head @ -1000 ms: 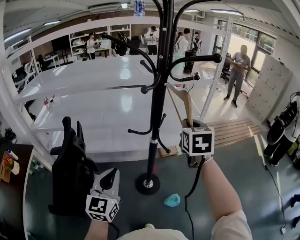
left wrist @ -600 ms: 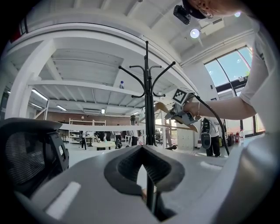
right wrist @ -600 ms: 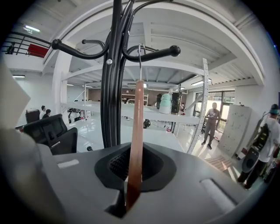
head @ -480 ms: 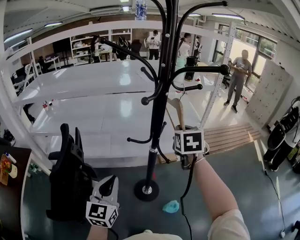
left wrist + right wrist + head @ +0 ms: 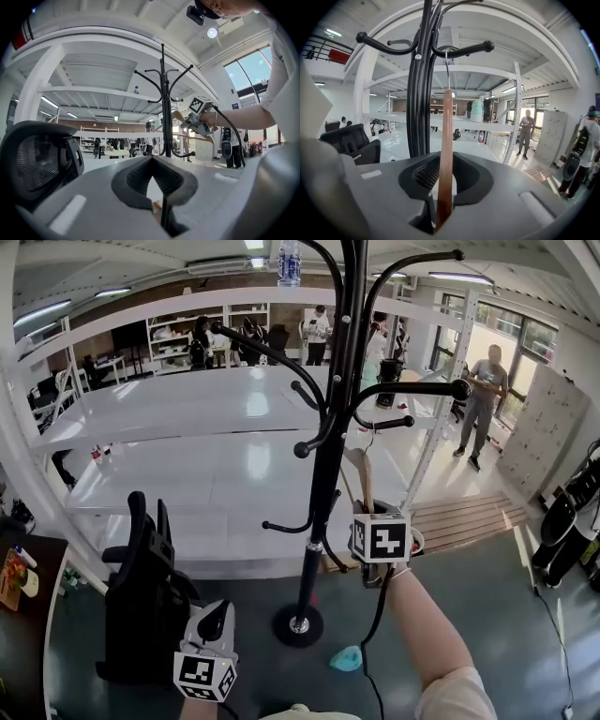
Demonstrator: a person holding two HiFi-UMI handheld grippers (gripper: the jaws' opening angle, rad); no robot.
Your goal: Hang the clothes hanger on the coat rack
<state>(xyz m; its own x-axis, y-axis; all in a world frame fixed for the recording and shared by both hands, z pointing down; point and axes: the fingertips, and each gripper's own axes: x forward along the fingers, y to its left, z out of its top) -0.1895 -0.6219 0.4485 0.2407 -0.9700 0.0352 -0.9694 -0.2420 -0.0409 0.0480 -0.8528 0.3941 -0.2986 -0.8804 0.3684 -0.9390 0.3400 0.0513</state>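
- As the clothes hanger (image 5: 446, 140) hooks over a coat rack (image 5: 419, 93) arm, the right gripper (image 5: 444, 180) has just been opening its jaws, seemingly slack around the wood
- Next: withdraw without snagging it

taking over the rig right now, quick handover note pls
Left gripper: shut, empty, held low to the left of the coat rack.
Right gripper: jaws have just been opening. The wooden hanger is between them and looks no longer clamped.
Things: the hanger's hook appears to sit over a rack arm, with the hanger hanging straight down.
Done: hanger hung, it seems.
Left: open wider, draw the right gripper back without dragging the hanger, and check it stays on.
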